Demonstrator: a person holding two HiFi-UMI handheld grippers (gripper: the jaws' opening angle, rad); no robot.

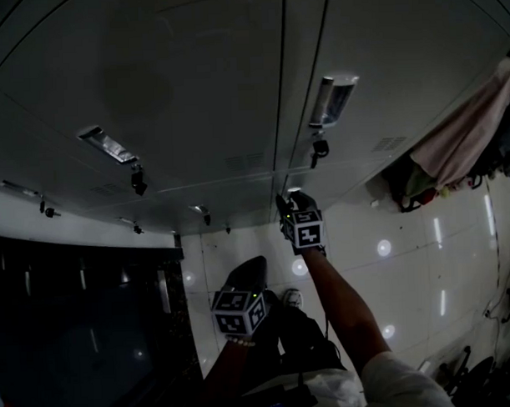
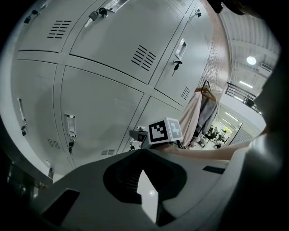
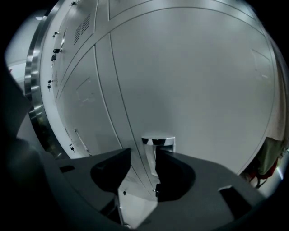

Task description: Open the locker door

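Grey locker doors [image 1: 234, 82] fill the head view. My right gripper [image 1: 288, 204] reaches out to a low locker, right at its chrome handle [image 1: 293, 191]. In the right gripper view its jaws stand open, and the handle [image 3: 158, 141] shows in the gap just past the fingertips [image 3: 127, 154], on the grey door [image 3: 194, 81]; I cannot tell if they touch it. My left gripper [image 1: 251, 267] hangs lower and nearer to me, away from the lockers. Its jaws [image 2: 143, 152] meet at the tips with nothing between them. Its view also shows the right gripper's marker cube [image 2: 165, 131].
Keys hang in the locks of other lockers [image 1: 138, 182] [image 1: 318, 148]. Clothes [image 1: 465, 133] hang at the right end of the locker row. A dark panel [image 1: 76, 330] lies at the lower left. Glossy white floor tiles [image 1: 407, 260] run below the lockers.
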